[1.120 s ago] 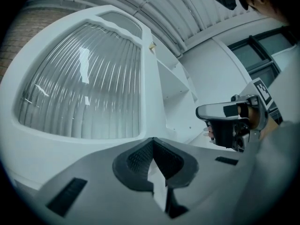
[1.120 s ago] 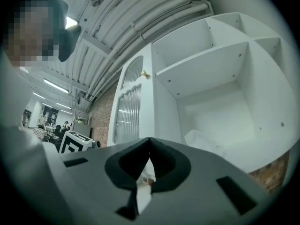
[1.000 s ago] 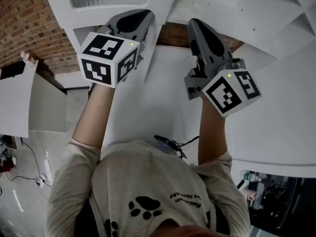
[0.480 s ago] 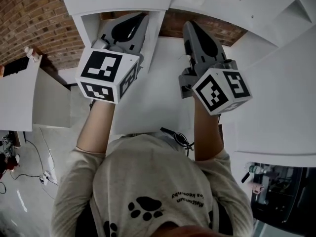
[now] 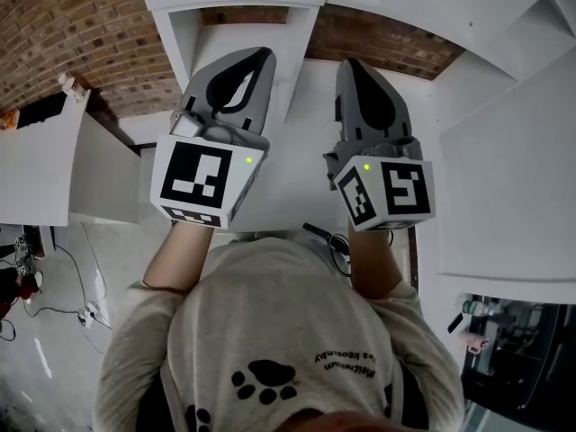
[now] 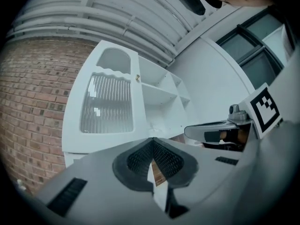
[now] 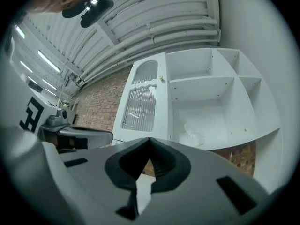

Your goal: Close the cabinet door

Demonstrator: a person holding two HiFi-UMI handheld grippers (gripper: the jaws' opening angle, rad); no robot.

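Left gripper (image 6: 152, 140) and right gripper (image 7: 150, 140): both pinched fully together, nothing between pads, side by side, well short of the cabinet. Cabinet door (image 6: 135, 111) up on brick wall, left of open shelves (image 7: 201, 80). Looks about flush; cannot tell if fully home. Likely a light, stiff hinged panel. Ribbed glass pane (image 6: 107, 104) probably fragile. Best pushed on the white frame beside small knob (image 6: 137, 77), not on the glass.

Bright, even light; both gripper views bend and darken at their edges.
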